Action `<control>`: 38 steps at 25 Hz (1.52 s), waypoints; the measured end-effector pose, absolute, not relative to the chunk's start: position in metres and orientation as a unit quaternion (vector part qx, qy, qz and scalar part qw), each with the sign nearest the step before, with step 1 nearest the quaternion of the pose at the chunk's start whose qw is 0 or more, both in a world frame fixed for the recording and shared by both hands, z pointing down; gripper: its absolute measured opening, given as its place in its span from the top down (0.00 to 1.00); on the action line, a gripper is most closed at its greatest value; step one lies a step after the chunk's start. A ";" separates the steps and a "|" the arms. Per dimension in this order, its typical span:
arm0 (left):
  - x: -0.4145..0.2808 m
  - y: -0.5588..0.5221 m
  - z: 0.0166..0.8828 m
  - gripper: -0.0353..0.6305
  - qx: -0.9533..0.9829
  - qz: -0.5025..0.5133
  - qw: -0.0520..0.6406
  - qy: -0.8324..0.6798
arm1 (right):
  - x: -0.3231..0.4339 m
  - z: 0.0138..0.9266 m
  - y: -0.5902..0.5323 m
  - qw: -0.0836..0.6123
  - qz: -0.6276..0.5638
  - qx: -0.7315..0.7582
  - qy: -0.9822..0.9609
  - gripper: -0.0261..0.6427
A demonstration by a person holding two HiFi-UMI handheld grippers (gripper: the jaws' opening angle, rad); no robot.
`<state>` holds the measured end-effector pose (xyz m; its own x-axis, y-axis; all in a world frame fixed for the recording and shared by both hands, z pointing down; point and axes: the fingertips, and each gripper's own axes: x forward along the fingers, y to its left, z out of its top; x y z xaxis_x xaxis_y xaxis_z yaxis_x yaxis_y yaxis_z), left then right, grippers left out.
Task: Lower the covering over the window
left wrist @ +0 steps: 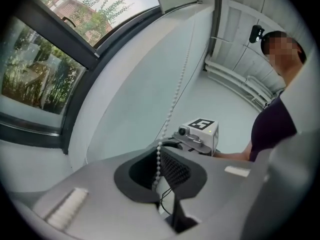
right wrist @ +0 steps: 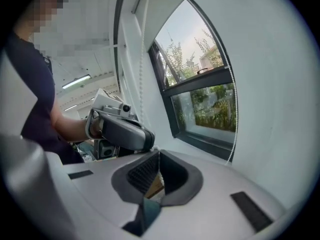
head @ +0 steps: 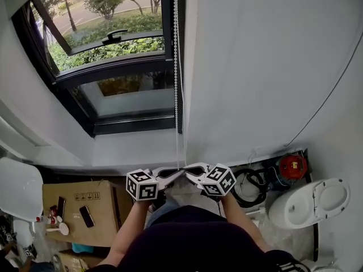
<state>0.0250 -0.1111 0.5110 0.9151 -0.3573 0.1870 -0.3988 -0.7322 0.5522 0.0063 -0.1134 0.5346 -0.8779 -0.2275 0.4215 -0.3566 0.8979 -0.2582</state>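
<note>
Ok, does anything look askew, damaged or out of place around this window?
Nothing stands out. The bead chain hangs straight beside the window frame, with the left tool and right tool shut on it. The upper sash is tilted open.

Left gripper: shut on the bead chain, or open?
Shut on it: the bead chain runs into the closed jaws of the left gripper.

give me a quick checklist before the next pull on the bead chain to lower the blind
1. Left gripper jaws shut on the white bead chain: ok.
2. Right gripper jaws shut, with a beaded strand showing between them: ok.
3. Chain runs straight up beside the black window frame, no snag visible: ok.
4. Grippers side by side at the chain, not crossed: ok.
5. Covering down over the window glass: not ok, glass bare in view.
6. Roller and the covering's edge: cannot tell, out of view.
</note>
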 end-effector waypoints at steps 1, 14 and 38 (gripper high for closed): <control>0.025 -0.112 0.511 0.92 0.930 0.033 0.304 -0.203 | 0.007 0.535 -0.115 0.191 0.168 0.155 -0.955 0.94; 0.028 -0.122 0.513 0.92 0.930 0.038 0.298 -0.213 | 0.095 0.499 -0.182 0.199 0.136 0.362 -0.901 0.74; 0.028 -0.116 0.514 0.92 0.926 0.021 0.305 -0.219 | -0.012 0.339 -0.154 0.032 0.036 0.216 -0.975 0.92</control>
